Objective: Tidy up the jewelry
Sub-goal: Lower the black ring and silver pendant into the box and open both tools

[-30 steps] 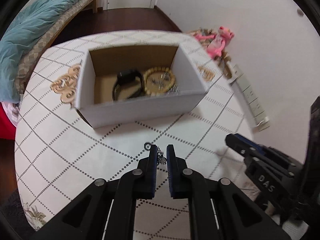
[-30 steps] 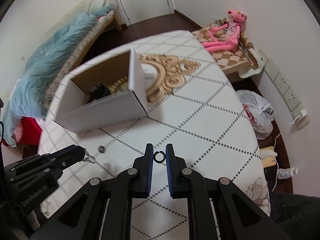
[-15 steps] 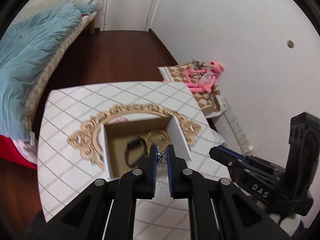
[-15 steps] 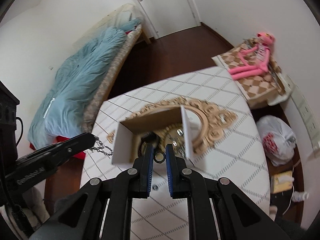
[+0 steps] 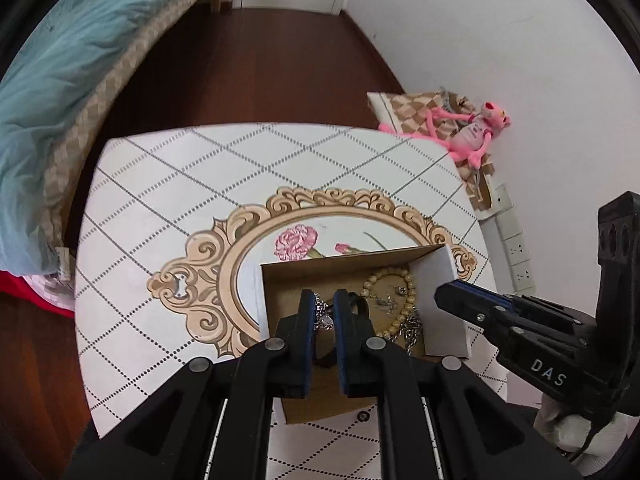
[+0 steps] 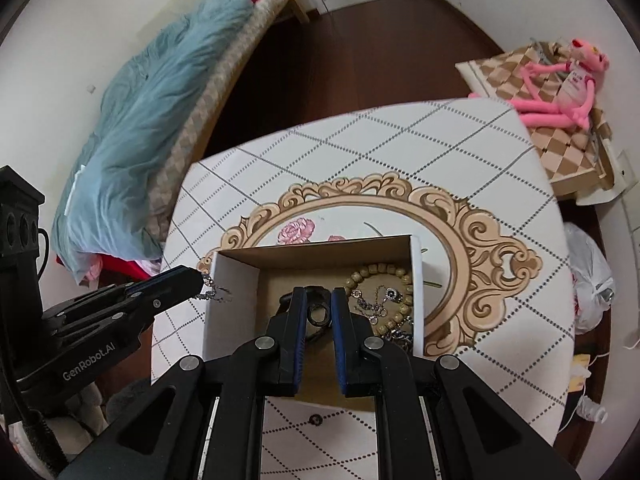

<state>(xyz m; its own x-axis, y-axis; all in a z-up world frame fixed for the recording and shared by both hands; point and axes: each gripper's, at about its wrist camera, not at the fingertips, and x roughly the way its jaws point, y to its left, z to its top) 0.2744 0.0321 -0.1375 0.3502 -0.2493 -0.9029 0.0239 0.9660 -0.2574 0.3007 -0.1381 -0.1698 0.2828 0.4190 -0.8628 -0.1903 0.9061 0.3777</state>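
Observation:
An open cardboard box (image 5: 444,300) (image 6: 236,300) stands on the white patterned table. Inside lie a wooden bead bracelet (image 5: 404,304) (image 6: 376,272), a dark band and silver chains (image 6: 380,300). My left gripper (image 5: 324,308) is shut on a silver chain (image 5: 322,318) above the box's left part; in the right wrist view (image 6: 198,282) the chain (image 6: 214,294) dangles from it at the box's left wall. My right gripper (image 6: 319,312) is shut on a small black ring (image 6: 319,314) above the box; its fingers (image 5: 460,300) reach over the box's right wall.
A small dark ring (image 6: 316,420) (image 5: 363,416) lies on the table in front of the box. The table (image 5: 160,208) has a gold ornate print. A bed with a blue blanket (image 6: 160,92) is to the left, a pink plush toy (image 6: 560,80) to the right.
Both grippers have risen from the table and moved forward over the box, each still holding its piece. One small ring stays on the table.

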